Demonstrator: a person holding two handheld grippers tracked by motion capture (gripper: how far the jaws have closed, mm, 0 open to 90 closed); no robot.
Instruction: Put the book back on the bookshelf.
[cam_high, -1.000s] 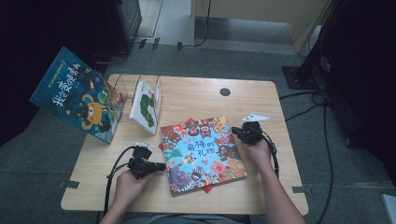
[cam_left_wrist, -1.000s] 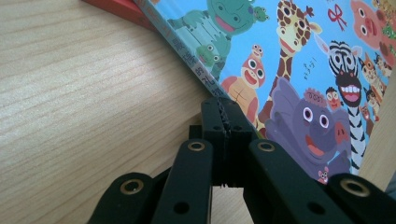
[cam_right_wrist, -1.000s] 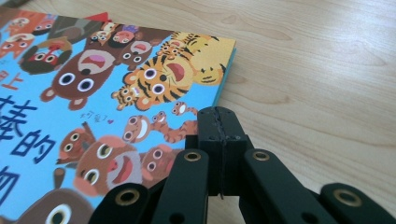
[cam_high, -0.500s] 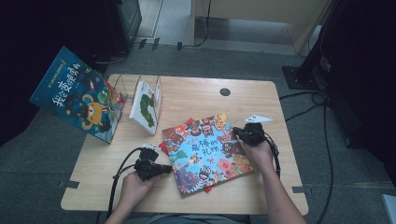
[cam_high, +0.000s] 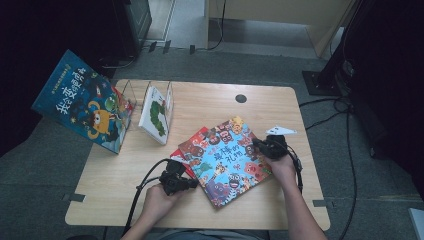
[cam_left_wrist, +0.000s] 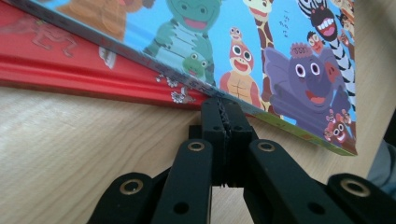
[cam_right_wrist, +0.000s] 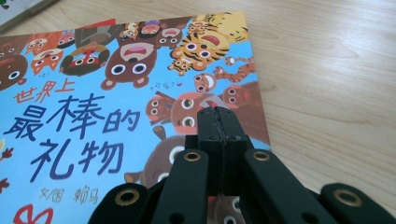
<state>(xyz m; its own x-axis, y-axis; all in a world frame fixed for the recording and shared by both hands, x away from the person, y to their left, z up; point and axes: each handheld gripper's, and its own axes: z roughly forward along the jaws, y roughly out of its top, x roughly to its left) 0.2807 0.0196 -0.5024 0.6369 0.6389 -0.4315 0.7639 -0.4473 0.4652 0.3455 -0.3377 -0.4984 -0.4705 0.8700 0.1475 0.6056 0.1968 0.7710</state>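
1. High view: the blue animal picture book (cam_high: 231, 160) lies askew at the desk's (cam_high: 125, 170) near middle, overlapping a red book (cam_high: 187, 147) beneath it.
2. The left claw (cam_high: 192, 183), jaws pressed together on nothing, sits at the blue book's lower-left edge.
3. The right claw (cam_high: 259, 145), likewise closed and empty, rests over its right edge.
4. Farther left, a caterpillar book (cam_high: 156, 115) stands in a wire rack (cam_high: 131, 92).
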